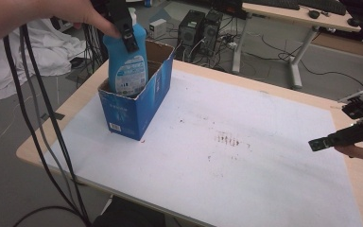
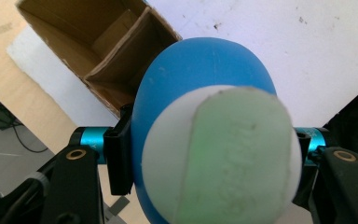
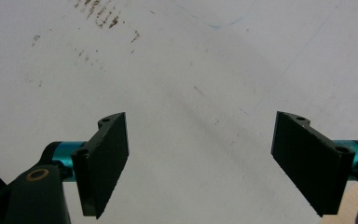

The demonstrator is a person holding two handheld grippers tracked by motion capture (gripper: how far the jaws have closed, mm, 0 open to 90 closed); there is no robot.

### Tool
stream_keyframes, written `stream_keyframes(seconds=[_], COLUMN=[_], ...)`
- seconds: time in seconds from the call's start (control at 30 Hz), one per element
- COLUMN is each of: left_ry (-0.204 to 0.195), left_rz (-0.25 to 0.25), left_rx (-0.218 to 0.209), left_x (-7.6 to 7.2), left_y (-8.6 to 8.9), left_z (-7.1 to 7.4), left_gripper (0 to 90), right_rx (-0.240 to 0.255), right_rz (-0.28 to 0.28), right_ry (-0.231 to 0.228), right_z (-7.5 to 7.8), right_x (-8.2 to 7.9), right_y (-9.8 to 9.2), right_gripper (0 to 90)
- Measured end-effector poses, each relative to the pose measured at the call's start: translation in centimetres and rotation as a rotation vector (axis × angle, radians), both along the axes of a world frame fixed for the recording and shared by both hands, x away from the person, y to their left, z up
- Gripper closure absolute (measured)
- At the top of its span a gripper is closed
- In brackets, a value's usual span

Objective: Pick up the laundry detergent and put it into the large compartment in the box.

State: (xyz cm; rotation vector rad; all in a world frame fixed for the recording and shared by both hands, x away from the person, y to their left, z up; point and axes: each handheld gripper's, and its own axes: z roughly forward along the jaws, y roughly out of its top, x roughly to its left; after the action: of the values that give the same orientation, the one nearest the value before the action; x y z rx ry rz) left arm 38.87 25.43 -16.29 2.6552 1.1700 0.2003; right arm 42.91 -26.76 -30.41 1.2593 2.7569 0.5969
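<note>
1. High view, left side: the left gripper [image 1: 125, 29] holds a blue bottle [image 1: 126, 66] near its top, and the lower part of the bottle is already inside the open cardboard box [image 1: 144, 111]. The box stands on the left part of the white mat [image 1: 246, 161] that covers the table [image 1: 28, 150].
2. In the left gripper view the jaws are closed on both sides of the blue bottle [image 2: 205, 93], and its white cap [image 2: 223, 158] is very near the camera. Behind it the cardboard box [image 2: 65, 51] shows a divider and two compartments; the bottle seems to stand over the nearer one.
3. I judge that the step in hand is to lower the bottle into the box. The next move asks to keep the bottle upright, bring it down until its base rests on the bottom, and then open the jaws without catching the box wall.
4. On the right, the right gripper [image 1: 317, 144] hovers over the mat near the table edge, well apart from the box. In the right gripper view its jaws stand wide and hold nothing.
</note>
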Motion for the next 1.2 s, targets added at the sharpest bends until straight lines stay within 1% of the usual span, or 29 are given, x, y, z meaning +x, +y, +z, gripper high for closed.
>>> stream_keyframes(seconds=[0.3,0.33,0.43,0.47,0.5,0.57,0.63,0.67,0.73,0.77,0.83,0.87,1.0,1.07,1.2], left_ry=[0.01,0.016,0.018,0.024,0.021,0.03,0.03,0.034,0.033,0.035,0.035,0.035,0.036,0.041,0.033], left_rz=[0.003,-0.002,0.002,-0.003,0.002,-0.008,-0.008,-0.014,-0.013,-0.008,-0.011,-0.004,-0.004,-0.011,-0.023], left_rx=[-0.006,0.0,-0.005,0.001,-0.005,-0.001,-0.001,0.0,-0.001,-0.005,-0.005,-0.01,-0.014,-0.007,-0.009], left_x=[0.2,0.3,0.3,0.4,0.4,0.4,0.4,0.5,0.5,0.6,0.6,0.7,0.8,0.9,0.9], left_y=[0.0,0.0,0.1,0.2,0.2,0.2,0.2,0.2,0.2,0.2,0.2,0.2,0.4,0.5,0.4], left_z=[-2.9,-3.3,-4.1,-4.3,-4.6,-5.2,-5.3,-5.9,-6.0,-6.5,-6.7,-7.1,-7.8,-8.1,-8.8], left_gripper=[37.9,37.9,37.9,37.9,37.9,37.9,37.9,37.9,37.9,37.9,37.9,37.9,37.9,37.9,37.9], right_rx=[-0.001,-0.001,-0.001,-0.002,-0.003,-0.001,-0.002,-0.003,-0.003,-0.003,-0.003,-0.004,-0.004,-0.005,-0.005], right_rz=[0.004,0.007,0.004,0.001,0.001,0.002,0.004,0.005,0.006,0.006,0.007,0.008,0.007,0.008,0.004], right_ry=[0.001,-0.001,0.0,0.002,0.001,0.001,0.0,0.0,-0.001,-0.001,-0.002,-0.003,-0.002,-0.002,0.0], right_z=[0.0,0.0,0.0,0.0,0.0,0.0,0.0,0.0,0.0,0.0,0.0,0.0,-0.1,-0.1,-0.2], right_x=[0.1,0.1,0.0,0.0,0.0,0.0,0.0,0.0,0.0,0.0,0.0,0.0,-0.1,-0.1,-0.1], right_y=[0.1,0.1,0.2,0.2,0.2,0.1,0.1,0.1,0.1,0.1,0.1,0.0,0.0,0.0,-0.1], right_gripper=[18.3,18.3,18.3,18.3,18.3,18.3,18.3,18.3,18.3,18.3,18.3,18.3,18.3,18.3,18.3])
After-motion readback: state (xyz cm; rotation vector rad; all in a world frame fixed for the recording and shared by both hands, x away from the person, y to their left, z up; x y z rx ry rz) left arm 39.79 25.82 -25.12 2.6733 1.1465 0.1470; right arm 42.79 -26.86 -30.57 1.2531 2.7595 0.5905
